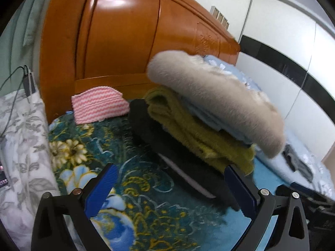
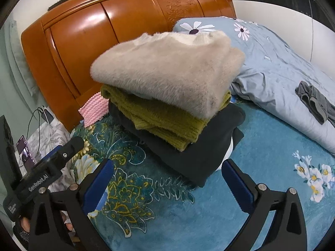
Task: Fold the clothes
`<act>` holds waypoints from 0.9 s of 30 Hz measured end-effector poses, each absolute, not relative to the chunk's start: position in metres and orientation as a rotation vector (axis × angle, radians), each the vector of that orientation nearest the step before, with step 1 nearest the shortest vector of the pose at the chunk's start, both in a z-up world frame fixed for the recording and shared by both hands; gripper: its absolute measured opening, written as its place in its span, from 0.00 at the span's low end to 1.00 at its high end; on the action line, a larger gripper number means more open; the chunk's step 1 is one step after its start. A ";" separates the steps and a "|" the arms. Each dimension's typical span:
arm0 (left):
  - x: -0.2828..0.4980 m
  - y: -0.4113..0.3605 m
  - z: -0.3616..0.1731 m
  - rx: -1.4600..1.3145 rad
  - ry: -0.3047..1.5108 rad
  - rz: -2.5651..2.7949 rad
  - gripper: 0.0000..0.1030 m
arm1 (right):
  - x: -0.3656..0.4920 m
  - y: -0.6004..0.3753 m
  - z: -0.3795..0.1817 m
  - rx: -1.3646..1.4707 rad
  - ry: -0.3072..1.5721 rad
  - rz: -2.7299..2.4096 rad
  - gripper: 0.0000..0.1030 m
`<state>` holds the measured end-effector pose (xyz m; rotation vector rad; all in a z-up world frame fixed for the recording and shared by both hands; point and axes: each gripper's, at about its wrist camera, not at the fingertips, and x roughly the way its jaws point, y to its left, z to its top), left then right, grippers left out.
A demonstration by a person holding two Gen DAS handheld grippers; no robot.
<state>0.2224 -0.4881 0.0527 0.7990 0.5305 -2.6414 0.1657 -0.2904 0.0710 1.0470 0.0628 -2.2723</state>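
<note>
A stack of folded clothes sits on the teal floral blanket (image 2: 261, 167). A fluffy beige sweater (image 2: 167, 69) is on top, an olive knit (image 2: 165, 123) under it, a black garment (image 2: 201, 154) at the bottom. The stack also shows in the left wrist view: beige sweater (image 1: 213, 96), olive knit (image 1: 194, 133), black garment (image 1: 167, 146). My left gripper (image 1: 169, 185) is open and empty, just in front of the stack. My right gripper (image 2: 167, 179) is open and empty, close before the black garment. The left gripper's body (image 2: 52, 167) shows at the left in the right wrist view.
A wooden headboard (image 2: 104, 25) stands behind the stack. A pink striped cloth (image 2: 93, 110) lies against it. A light blue floral duvet (image 2: 282, 67) with a grey garment (image 2: 316, 102) on it lies to the right. A grey floral pillow (image 1: 23, 146) and cables are at the left.
</note>
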 end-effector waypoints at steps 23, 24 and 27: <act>0.181 -0.466 0.020 0.982 0.341 -2.635 1.00 | 0.168 -0.298 0.044 1.124 0.123 -2.313 1.00; 0.180 -0.463 0.020 0.983 0.326 -2.638 1.00 | 0.167 -0.297 0.043 1.128 0.121 -2.316 1.00; 0.184 -0.456 0.021 0.962 0.291 -2.657 1.00 | 0.166 -0.295 0.042 1.141 0.115 -2.320 1.00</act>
